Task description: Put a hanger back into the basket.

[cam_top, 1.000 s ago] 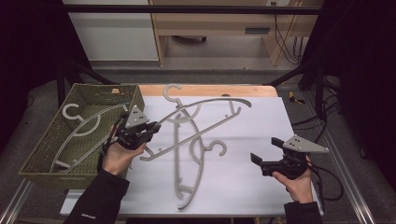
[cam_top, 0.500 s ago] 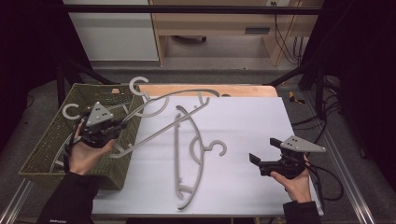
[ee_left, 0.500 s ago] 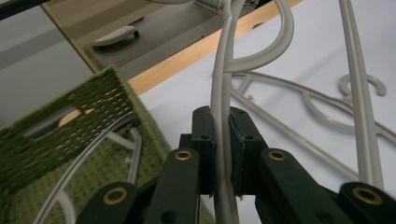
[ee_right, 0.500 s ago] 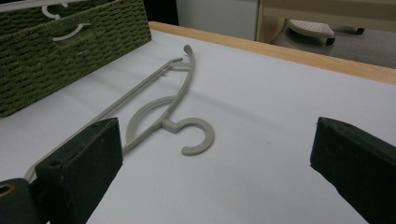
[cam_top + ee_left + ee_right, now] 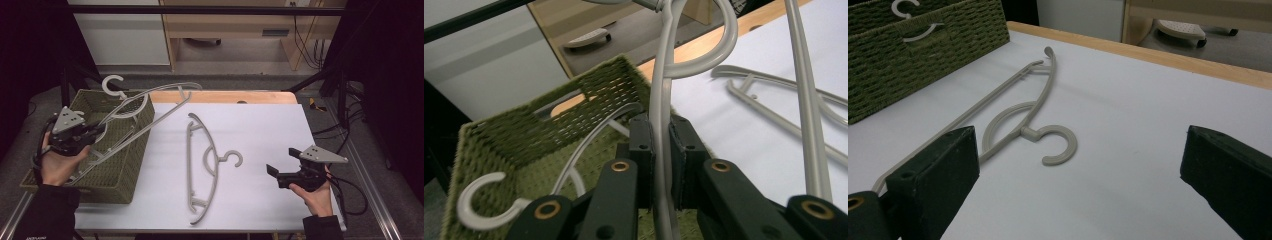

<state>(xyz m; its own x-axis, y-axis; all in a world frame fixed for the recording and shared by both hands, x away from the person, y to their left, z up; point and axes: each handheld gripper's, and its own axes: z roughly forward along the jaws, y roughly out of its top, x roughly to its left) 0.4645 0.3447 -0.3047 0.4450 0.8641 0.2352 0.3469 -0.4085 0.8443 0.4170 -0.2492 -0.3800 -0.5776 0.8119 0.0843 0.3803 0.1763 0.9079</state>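
Our left gripper (image 5: 92, 134) clamps a grey hanger (image 5: 150, 97) over the wicker basket (image 5: 131, 170) — our right gripper (image 5: 272, 172), well apart, gapes empty.

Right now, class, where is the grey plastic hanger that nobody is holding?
In the high view, the grey plastic hanger lies flat mid-table on the white tabletop, right of the green woven basket and left of the right hand-held gripper.
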